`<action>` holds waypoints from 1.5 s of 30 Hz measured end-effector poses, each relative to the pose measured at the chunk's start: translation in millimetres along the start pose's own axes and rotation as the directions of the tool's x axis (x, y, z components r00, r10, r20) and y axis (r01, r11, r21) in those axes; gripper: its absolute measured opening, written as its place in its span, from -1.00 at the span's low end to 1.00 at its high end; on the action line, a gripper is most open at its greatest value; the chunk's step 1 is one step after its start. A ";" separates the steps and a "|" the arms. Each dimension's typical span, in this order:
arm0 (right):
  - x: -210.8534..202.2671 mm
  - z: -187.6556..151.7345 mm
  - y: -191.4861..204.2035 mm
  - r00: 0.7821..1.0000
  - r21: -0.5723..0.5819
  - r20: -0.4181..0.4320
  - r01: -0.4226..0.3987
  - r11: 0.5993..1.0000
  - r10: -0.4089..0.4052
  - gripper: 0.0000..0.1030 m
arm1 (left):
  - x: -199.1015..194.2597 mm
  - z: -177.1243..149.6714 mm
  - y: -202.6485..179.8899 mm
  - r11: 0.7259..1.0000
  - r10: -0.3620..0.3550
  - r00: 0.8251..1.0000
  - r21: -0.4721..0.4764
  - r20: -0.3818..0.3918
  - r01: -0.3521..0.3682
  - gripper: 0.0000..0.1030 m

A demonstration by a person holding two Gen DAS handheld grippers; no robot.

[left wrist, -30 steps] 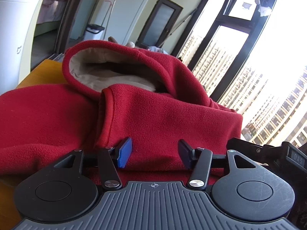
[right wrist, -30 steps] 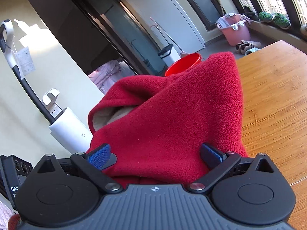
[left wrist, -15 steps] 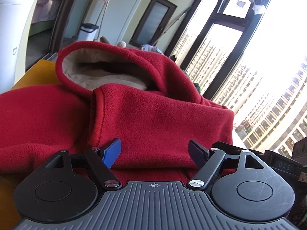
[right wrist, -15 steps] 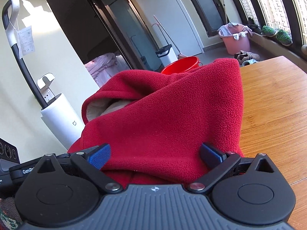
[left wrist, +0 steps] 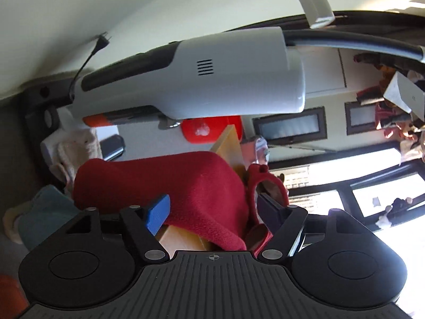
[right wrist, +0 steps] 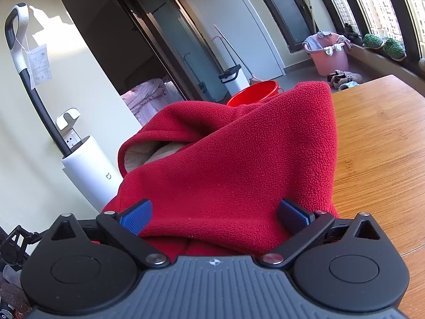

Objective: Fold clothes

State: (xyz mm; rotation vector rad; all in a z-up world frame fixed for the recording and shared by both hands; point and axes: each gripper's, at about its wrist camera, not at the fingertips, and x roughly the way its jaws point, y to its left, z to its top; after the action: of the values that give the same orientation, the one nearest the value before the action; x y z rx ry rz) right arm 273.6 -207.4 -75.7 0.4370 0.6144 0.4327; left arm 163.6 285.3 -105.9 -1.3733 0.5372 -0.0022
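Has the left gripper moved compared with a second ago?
Yes. The left gripper has swung toward the white vacuum by the wall and rolled sideways; its jaws, just closing a little, stand open around the red fleece.

Pale yellow wall (right wrist: 87, 61), white stick vacuum (right wrist: 87, 167) against it, sunlit wooden table (right wrist: 379, 143), red bucket (right wrist: 255, 93), pink tub (right wrist: 328, 53), tall windows (right wrist: 372, 5)

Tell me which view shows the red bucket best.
The right wrist view: the red bucket stands upright beyond the red fleece, its rim and side clear. The left wrist view, rolled sideways, shows only a red shape behind the white vacuum, partly hidden.
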 end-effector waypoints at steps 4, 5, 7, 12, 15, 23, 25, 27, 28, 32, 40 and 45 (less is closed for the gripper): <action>0.5 -0.6 0.6 1.000 -0.006 -0.003 0.002 1.000 -0.002 0.99 | 1.4 3.6 41.9 0.986 -0.031 0.999 -0.167 -0.038 0.025 0.77; 0.7 -0.9 0.7 1.000 -0.009 -0.003 0.004 1.000 -0.004 0.99 | 4.9 2.8 50.5 0.979 -0.029 0.998 -0.205 -0.060 0.016 0.82; 1.2 -1.1 1.5 1.000 -0.015 -0.005 0.009 1.000 -0.009 0.99 | 13.6 0.8 63.6 0.962 -0.037 0.995 -0.273 -0.095 0.010 0.86; 1.6 -1.2 1.1 1.000 -0.016 -0.007 0.008 1.000 -0.008 0.99 | 39.2 3.9 84.3 0.930 -0.027 0.992 -0.366 -0.120 -0.019 0.86; 2.5 -0.6 1.3 1.000 -0.021 -0.013 0.009 1.000 -0.009 1.00 | 46.8 12.0 76.5 0.949 -0.027 0.996 -0.314 -0.087 -0.001 0.19; 2.3 -1.2 1.9 1.000 -0.024 -0.011 0.008 1.000 -0.008 1.00 | 10.8 12.2 -5.5 0.994 0.027 0.997 0.103 0.068 -0.034 -0.51; 2.0 -1.2 1.4 1.000 -0.021 -0.010 0.005 1.000 -0.005 1.00 | -1.8 4.7 -40.8 0.968 0.018 0.994 0.246 0.112 -0.045 -0.55; 1.7 -1.3 1.0 1.000 -0.020 -0.010 0.003 1.000 -0.003 1.00 | -8.9 -5.9 -75.7 0.924 0.010 0.989 0.376 0.147 -0.065 -0.61; 1.3 -1.4 0.5 1.000 -0.018 -0.009 0.001 1.000 -0.001 1.00 | -10.3 -12.4 -92.4 0.898 0.008 0.986 0.433 0.164 -0.079 -0.61; 0.3 -1.2 -1.9 1.000 -0.005 -0.004 -0.013 1.000 0.013 1.00 | -4.0 -49.2 -157.6 0.760 -0.018 0.979 0.640 0.202 -0.118 -0.61; -6.3 -1.7 -10.7 0.997 0.035 0.019 -0.074 0.997 0.074 1.00 | 43.2 -124.4 -249.8 0.535 -0.065 0.992 0.843 0.107 -0.056 -0.61; -26.7 5.4 -30.3 0.981 0.107 0.018 -0.192 0.976 0.191 1.00 | 81.6 -163.3 -269.5 0.449 -0.027 0.998 0.893 0.061 -0.042 -0.61</action>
State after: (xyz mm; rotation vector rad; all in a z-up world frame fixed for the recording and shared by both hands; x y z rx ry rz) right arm 265.1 -247.3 -75.1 0.6044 0.5922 0.5826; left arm 258.3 50.6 98.8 -0.2888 0.3770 -0.2132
